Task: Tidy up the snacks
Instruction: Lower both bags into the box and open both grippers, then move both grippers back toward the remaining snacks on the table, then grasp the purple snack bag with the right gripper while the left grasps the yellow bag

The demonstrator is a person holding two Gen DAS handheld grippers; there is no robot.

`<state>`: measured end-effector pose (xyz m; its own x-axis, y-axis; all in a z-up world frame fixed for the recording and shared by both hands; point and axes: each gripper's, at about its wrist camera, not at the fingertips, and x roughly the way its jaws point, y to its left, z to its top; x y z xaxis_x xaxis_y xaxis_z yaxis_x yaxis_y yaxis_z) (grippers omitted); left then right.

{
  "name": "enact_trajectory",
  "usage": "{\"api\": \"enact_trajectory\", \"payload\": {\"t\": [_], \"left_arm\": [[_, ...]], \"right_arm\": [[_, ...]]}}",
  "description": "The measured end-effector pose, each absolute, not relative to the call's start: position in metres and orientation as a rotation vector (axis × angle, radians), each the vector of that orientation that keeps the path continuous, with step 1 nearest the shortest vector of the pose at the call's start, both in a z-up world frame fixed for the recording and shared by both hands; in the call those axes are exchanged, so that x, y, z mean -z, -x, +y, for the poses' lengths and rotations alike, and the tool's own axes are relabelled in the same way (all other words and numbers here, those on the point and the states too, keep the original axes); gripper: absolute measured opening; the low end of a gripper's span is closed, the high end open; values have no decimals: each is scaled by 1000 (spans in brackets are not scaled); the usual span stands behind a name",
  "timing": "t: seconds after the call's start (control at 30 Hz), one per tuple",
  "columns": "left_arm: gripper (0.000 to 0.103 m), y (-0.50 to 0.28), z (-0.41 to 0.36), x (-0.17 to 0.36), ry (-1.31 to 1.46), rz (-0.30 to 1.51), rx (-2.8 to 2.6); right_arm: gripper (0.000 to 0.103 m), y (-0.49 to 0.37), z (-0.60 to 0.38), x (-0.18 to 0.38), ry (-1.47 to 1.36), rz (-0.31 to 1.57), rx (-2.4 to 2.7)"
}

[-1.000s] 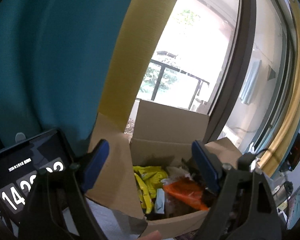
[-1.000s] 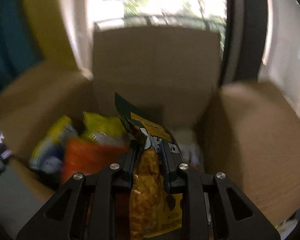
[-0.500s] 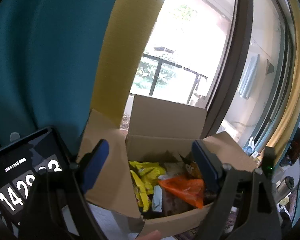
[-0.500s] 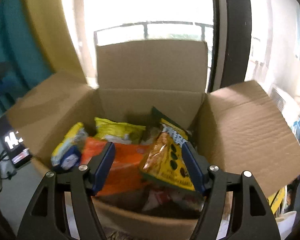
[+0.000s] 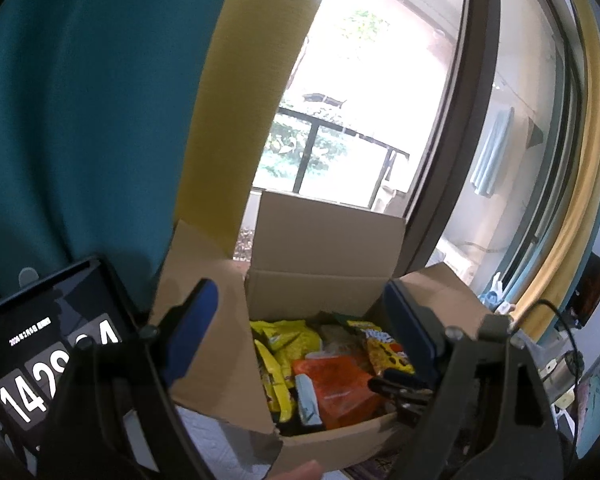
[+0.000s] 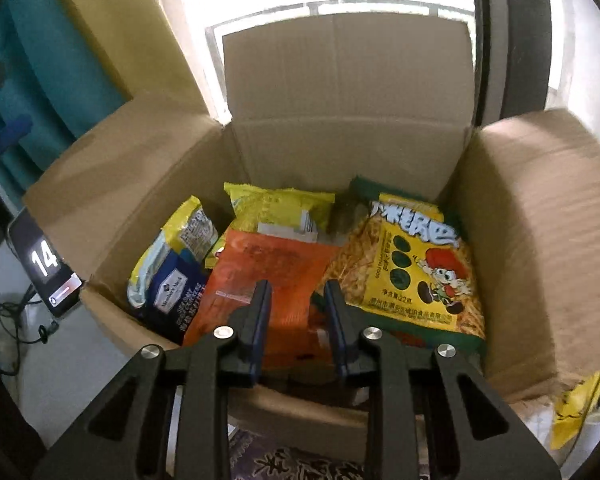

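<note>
Above box point(image 6: 348, 92), right claw point(image 6: 296, 304) closing, empty.

Right gripper point(image 6: 294, 292): released yellow noodle-snack bag point(image 6: 412, 272), opened wide, jaws now closing, nothing between pads. Gripper drawn back toward 6 o'clock of cardboard box point(image 6: 540, 220). Bag, formerly upright in jaws, now flat at 3 o'clock inside box, beside orange bag point(image 6: 260, 268).

Black tongs point(image 6: 294, 294), blue pads point(image 5: 192, 336), silver screws point(image 6: 225, 332)
</note>
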<state>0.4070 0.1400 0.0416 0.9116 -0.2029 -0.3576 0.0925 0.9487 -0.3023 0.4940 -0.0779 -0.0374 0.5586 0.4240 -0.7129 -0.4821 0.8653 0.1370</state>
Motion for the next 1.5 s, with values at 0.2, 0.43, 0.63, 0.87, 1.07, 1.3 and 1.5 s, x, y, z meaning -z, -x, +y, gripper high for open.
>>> {"api": "enact_trajectory", "payload": {"t": [0.2,0.43,0.63,0.87,1.07,1.3,1.5], "left_arm": [[86,-404,132,-43,267,406,154],[86,-384,107,-48,213,402,169],[86,-360,82,-46,158,426,198],[86,-332,61,-36,112,462,213],[86,-314,48,-8,84,525,237],[86,-300,47,45,43,634,266],[86,-305,55,89,56,740,245]], "right_arm": [[36,-466,-99,12,89,750,-488],[39,-437,-123,-13,103,683,-456],[50,-410,-140,-25,103,647,-453],[54,-382,-169,-19,89,651,-447],[54,-359,-192,1,77,686,-444],[54,-345,-212,30,63,726,-454],[55,-349,-221,51,67,757,-432]]}}
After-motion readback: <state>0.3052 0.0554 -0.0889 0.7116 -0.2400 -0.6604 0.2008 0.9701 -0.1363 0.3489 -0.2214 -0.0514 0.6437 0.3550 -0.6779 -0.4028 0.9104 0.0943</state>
